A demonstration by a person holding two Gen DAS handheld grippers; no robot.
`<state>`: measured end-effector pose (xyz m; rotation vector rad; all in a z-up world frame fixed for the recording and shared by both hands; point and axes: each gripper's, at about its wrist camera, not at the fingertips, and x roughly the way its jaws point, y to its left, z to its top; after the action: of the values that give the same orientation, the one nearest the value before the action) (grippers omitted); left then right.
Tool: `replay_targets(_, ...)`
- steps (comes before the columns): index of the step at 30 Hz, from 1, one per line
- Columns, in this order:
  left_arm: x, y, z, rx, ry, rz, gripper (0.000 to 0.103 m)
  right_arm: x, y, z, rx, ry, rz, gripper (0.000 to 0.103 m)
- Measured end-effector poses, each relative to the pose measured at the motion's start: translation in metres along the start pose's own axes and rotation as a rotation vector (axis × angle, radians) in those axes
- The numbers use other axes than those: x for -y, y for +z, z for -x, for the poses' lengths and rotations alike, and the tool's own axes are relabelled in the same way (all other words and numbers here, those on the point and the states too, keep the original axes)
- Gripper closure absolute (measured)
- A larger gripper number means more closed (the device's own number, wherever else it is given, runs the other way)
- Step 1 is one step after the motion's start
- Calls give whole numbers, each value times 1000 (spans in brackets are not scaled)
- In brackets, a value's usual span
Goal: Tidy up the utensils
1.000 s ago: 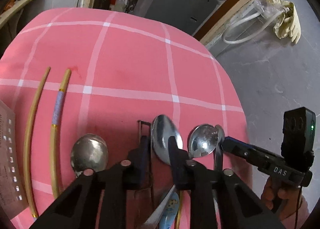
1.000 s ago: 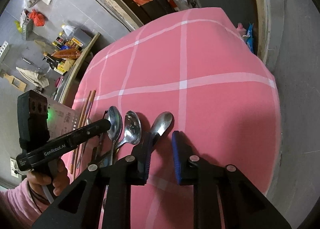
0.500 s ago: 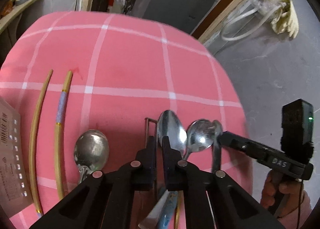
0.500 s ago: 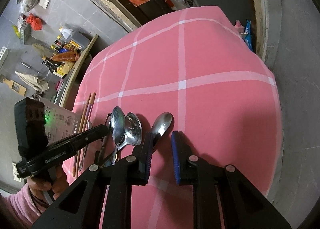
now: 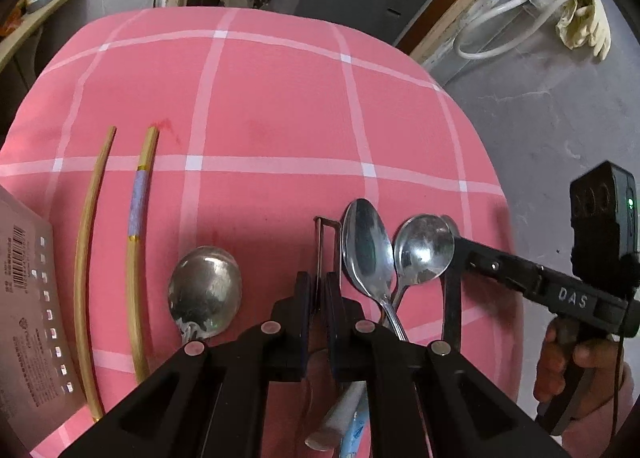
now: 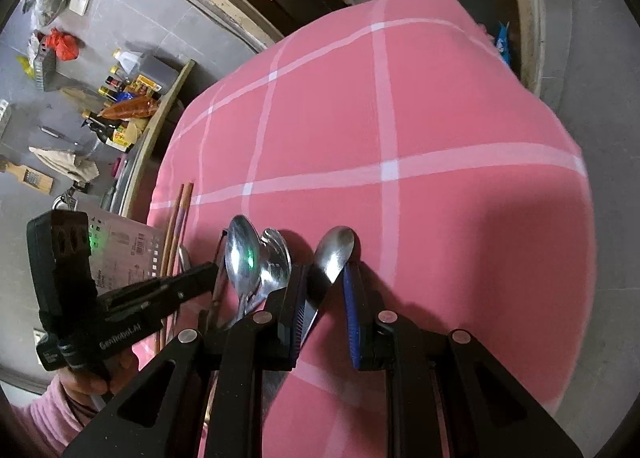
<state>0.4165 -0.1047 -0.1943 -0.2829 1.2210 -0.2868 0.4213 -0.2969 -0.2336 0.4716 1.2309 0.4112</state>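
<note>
On the pink checked cloth (image 5: 280, 106), my left gripper (image 5: 319, 290) is shut on a thin dark metal utensil (image 5: 320, 250) whose bent end sticks out past the fingertips. A long steel spoon (image 5: 366, 246) and a rounder spoon (image 5: 424, 250) lie just right of it, a wide spoon (image 5: 206, 290) to its left. My right gripper (image 6: 324, 286) is open around the handle of a separate steel spoon (image 6: 334, 252) lying on the cloth. Two wooden chopsticks (image 5: 138, 242) lie at the left.
A printed carton (image 5: 28, 318) lies at the left edge of the table. The cloth's right edge drops to a grey floor (image 5: 560, 106). A white-handled utensil (image 5: 344, 418) lies under my left gripper. Bottles and clutter (image 6: 120, 98) stand on a shelf beyond the table.
My left gripper's fingers have closed from open onto the thin dark metal utensil. My right gripper has stayed open around its spoon's handle.
</note>
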Motion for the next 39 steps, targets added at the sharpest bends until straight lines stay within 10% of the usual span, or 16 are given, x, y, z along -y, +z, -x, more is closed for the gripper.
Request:
replay_targets(20, -1, -1, 9, -70, -2, 1, 80, 1, 2, -10, -21, 86, -72, 91)
replay_targets(39, 21, 11, -8, -128, 28, -87, 89, 6, 8, -17, -73, 96, -76, 92)
